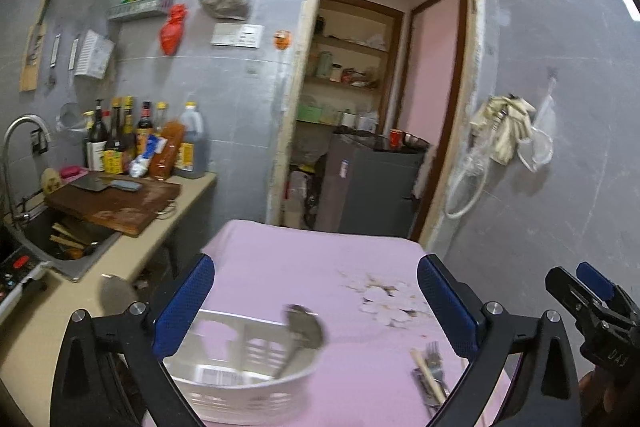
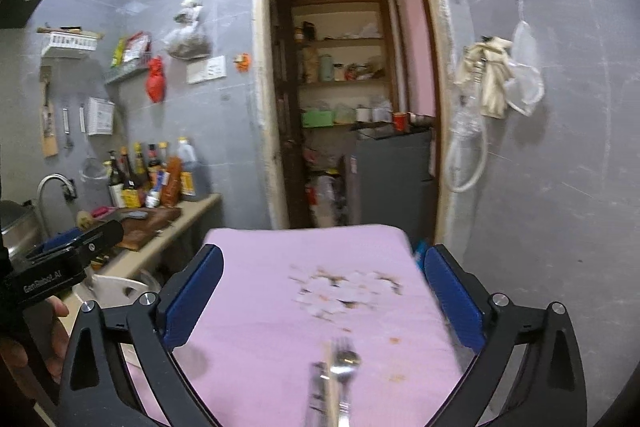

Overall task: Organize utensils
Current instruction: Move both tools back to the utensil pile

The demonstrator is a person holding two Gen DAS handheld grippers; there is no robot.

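Observation:
A white slotted utensil basket (image 1: 256,387) stands on the pink-covered table (image 1: 320,267), low between my left fingers. A metal ladle (image 1: 302,331) leans inside it, bowl up. My left gripper (image 1: 316,307) is open and empty above the basket. A small pile of utensils, forks (image 1: 434,359) and chopsticks (image 1: 430,375), lies to the basket's right. In the right wrist view the same pile, a fork and spoon (image 2: 344,367) and a chopstick (image 2: 330,387), lies low between my right fingers. My right gripper (image 2: 320,303) is open and empty above it.
A kitchen counter (image 1: 188,195) stands left of the table, with a wooden cutting board (image 1: 116,203), cleaver, bottles (image 1: 120,139) and a sink (image 1: 52,239). An open doorway (image 1: 380,87) with a grey cabinet is behind the table. A worn patch (image 2: 344,291) marks the tablecloth.

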